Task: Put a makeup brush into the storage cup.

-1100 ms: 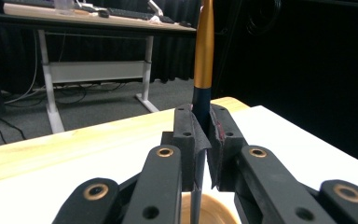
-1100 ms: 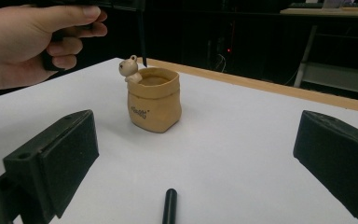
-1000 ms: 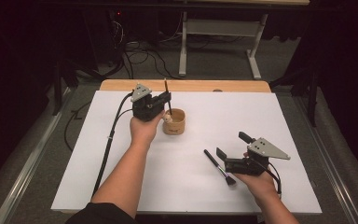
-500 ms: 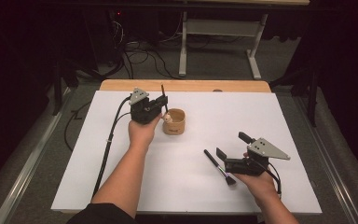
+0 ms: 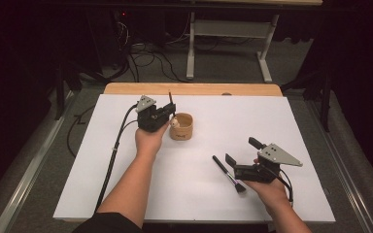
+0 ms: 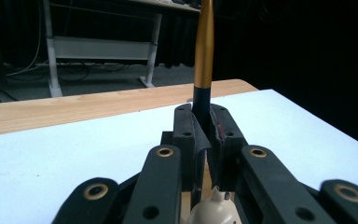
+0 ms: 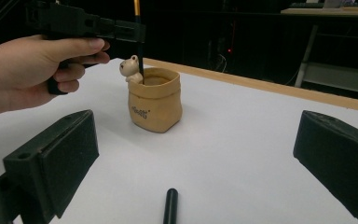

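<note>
Left gripper [image 5: 167, 112] clamped on an upright brush [image 6: 203, 51], lower end inside the tan pot [image 7: 154, 99] just beneath its jaws, by the bear figure [image 7: 130, 68] on the rim. Risk: a tilted or snagged brush could tip the pot. Right gripper [image 5: 243, 156] wide open, holding nothing; second brush [image 5: 228, 174] lies on the white board [image 5: 291, 126] just beside and below it. Bare board lies between the grippers; near edge close behind the right hand.

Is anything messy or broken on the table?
Nothing looks broken or spilled. The little bear pot stands upright. The left hand-held gripper holds one brush straight up over it. A second brush lies flat on the white table by the open right hand-held gripper.
</note>
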A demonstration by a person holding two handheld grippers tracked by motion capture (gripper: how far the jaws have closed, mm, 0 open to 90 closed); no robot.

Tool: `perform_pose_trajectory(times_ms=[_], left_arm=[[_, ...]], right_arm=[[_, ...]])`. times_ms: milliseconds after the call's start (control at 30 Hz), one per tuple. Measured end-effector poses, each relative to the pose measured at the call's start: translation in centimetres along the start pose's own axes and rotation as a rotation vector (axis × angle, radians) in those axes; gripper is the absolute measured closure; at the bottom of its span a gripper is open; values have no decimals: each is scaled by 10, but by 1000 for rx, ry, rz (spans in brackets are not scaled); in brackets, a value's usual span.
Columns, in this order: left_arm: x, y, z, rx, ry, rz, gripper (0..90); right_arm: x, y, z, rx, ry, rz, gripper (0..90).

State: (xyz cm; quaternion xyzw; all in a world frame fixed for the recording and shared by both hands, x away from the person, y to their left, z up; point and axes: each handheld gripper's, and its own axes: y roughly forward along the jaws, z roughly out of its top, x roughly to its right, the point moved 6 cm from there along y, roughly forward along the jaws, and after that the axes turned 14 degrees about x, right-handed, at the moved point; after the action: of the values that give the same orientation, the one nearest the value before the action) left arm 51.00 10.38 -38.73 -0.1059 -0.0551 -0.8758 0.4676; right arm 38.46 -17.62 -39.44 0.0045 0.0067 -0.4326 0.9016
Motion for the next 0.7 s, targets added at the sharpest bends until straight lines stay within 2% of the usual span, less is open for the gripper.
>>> perform_pose_trajectory(times_ms=[267,433,700], left_arm=[[3,3,-6,-11,-11,-5,826],[2,4,-6,-10,-20,2,825],[4,1,-1,0,-16,-9,824]], right_arm=[[-1,0,0,-1,-2,2,12],[0,0,-1,-3,0,0,13],[-1,0,-1,-5,2,4,13]])
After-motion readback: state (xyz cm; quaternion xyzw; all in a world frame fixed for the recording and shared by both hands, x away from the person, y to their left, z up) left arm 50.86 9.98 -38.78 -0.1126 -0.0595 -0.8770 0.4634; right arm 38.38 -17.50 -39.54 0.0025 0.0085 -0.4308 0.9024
